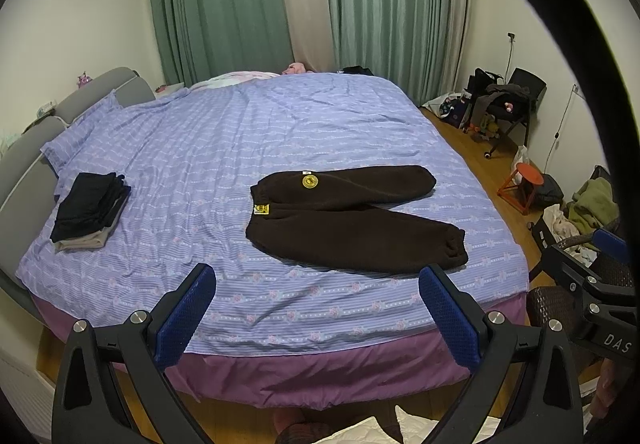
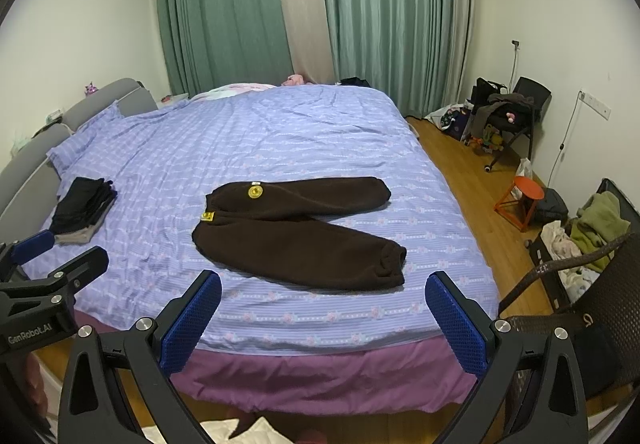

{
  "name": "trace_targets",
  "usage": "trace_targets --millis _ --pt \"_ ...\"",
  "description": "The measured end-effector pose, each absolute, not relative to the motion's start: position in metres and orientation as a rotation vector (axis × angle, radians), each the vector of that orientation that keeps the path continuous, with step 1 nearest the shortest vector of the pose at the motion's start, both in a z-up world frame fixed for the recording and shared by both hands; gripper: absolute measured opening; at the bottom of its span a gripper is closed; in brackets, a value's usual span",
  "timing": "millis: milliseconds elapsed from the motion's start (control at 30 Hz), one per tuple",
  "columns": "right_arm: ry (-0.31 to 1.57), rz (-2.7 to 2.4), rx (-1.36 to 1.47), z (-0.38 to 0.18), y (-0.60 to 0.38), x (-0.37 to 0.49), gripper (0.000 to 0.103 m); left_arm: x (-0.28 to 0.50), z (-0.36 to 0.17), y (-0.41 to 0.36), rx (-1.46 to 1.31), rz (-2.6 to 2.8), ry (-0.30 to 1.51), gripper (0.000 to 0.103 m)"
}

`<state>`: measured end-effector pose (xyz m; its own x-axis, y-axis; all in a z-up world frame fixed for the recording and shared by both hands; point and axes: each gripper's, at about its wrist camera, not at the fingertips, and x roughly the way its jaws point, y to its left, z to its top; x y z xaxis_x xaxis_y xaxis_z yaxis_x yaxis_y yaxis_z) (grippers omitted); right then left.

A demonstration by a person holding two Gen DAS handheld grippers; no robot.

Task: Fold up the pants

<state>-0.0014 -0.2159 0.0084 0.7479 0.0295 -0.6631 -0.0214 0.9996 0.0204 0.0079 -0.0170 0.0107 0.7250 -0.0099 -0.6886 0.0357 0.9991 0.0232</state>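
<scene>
On the near half of the bed's striped purple cover (image 1: 224, 148) we see the dark brown pants (image 1: 352, 220) lying flat, waistband toward the headboard side, the two legs splayed apart toward the right edge. A round yellow patch (image 1: 309, 181) sits near the waist. Our left gripper (image 1: 318, 296) hangs short of the bed's near edge, fingers spread wide and empty, well apart from the pants. Our right gripper (image 2: 322, 300) hangs beside it, likewise spread and holding nothing. Farther left on the cover lies a stack of folded clothes (image 1: 90, 206). An orange stool (image 2: 520, 200) stands on the wooden floor.
</scene>
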Motion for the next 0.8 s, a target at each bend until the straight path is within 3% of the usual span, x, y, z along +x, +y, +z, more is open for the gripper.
trace_targets --millis 800 --pt "0.728 0.029 0.01 0.007 -0.2139 -0.0012 0.102 0.0104 0.01 -0.0149 0.036 -0.023 0.757 0.103"
